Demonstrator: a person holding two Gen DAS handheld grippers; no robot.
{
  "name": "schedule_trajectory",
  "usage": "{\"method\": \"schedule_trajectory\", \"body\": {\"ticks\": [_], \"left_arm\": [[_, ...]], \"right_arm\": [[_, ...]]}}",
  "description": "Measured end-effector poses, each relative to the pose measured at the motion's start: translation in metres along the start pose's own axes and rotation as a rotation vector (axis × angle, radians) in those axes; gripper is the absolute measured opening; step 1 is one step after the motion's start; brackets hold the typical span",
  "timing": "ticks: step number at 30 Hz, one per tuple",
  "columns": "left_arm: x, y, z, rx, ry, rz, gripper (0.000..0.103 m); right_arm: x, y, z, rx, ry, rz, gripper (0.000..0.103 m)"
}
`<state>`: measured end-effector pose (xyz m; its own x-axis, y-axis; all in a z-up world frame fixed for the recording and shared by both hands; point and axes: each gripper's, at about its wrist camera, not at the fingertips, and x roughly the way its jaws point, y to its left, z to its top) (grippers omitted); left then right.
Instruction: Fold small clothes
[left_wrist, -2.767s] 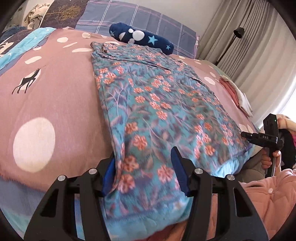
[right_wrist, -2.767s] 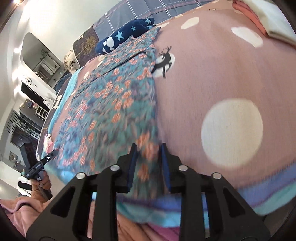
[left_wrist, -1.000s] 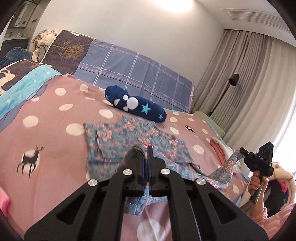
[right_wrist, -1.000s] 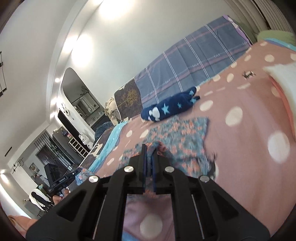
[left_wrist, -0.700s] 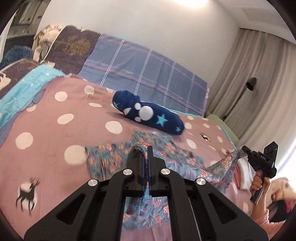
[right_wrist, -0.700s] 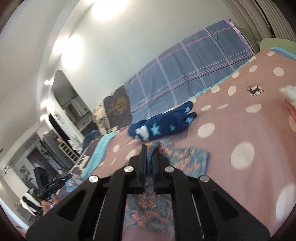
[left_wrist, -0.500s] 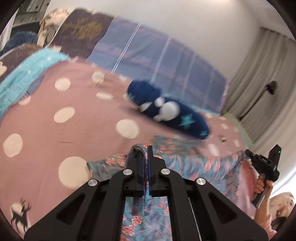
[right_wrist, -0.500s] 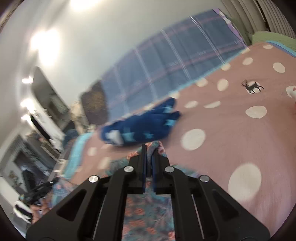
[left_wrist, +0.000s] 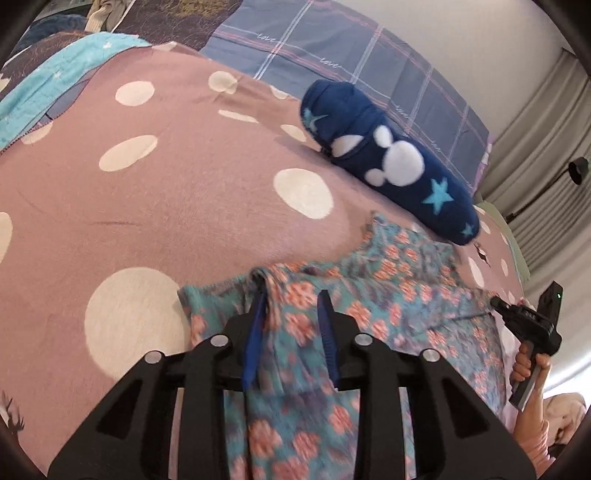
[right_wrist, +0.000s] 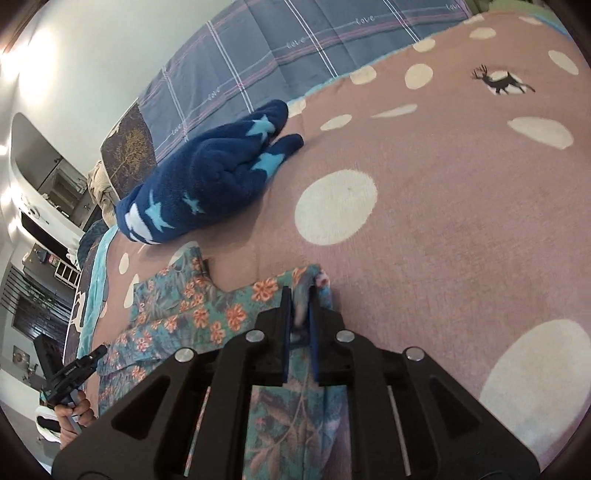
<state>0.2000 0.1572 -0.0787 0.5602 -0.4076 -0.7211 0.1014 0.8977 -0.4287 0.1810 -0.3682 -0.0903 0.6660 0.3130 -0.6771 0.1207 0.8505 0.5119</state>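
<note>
The floral garment is laid folded on the dotted bedspread. The left gripper is being opened around one corner, the right gripper narrowly around another.

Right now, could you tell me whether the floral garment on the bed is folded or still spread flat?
Folded: the floral garment lies doubled, its carried edge on the lower layer by the navy star pillow.
</note>
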Motion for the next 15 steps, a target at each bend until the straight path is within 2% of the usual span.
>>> {"method": "schedule_trajectory", "body": {"ticks": [3,4,5,6,9,12,15], "left_arm": [[-0.001,-0.009,-0.007,0.025,0.03,0.003,0.028],[0.0,-0.011,-0.01,0.041,0.048,0.007,0.015],[0.0,-0.013,-0.013,0.056,0.066,0.006,0.012],[0.001,-0.014,-0.014,0.063,0.072,0.007,0.011],[-0.002,-0.015,-0.012,0.07,0.069,-0.012,0.008],[-0.007,-0.016,0.005,0.027,0.023,-0.053,0.007],[-0.008,-0.012,0.037,-0.065,-0.058,-0.06,0.008]], "right_arm": [[-0.008,0.006,-0.001,-0.03,-0.002,-0.004,0.015],[-0.009,0.007,-0.002,-0.036,0.002,-0.009,0.015],[-0.009,0.007,-0.001,-0.037,0.011,-0.016,0.013],[-0.008,0.006,-0.001,-0.033,0.013,-0.017,0.007],[-0.008,0.006,0.0,-0.018,0.011,-0.01,0.006],[-0.01,0.006,0.006,-0.004,-0.005,0.012,0.005],[-0.011,0.008,0.023,0.034,-0.038,0.037,0.005]]}}
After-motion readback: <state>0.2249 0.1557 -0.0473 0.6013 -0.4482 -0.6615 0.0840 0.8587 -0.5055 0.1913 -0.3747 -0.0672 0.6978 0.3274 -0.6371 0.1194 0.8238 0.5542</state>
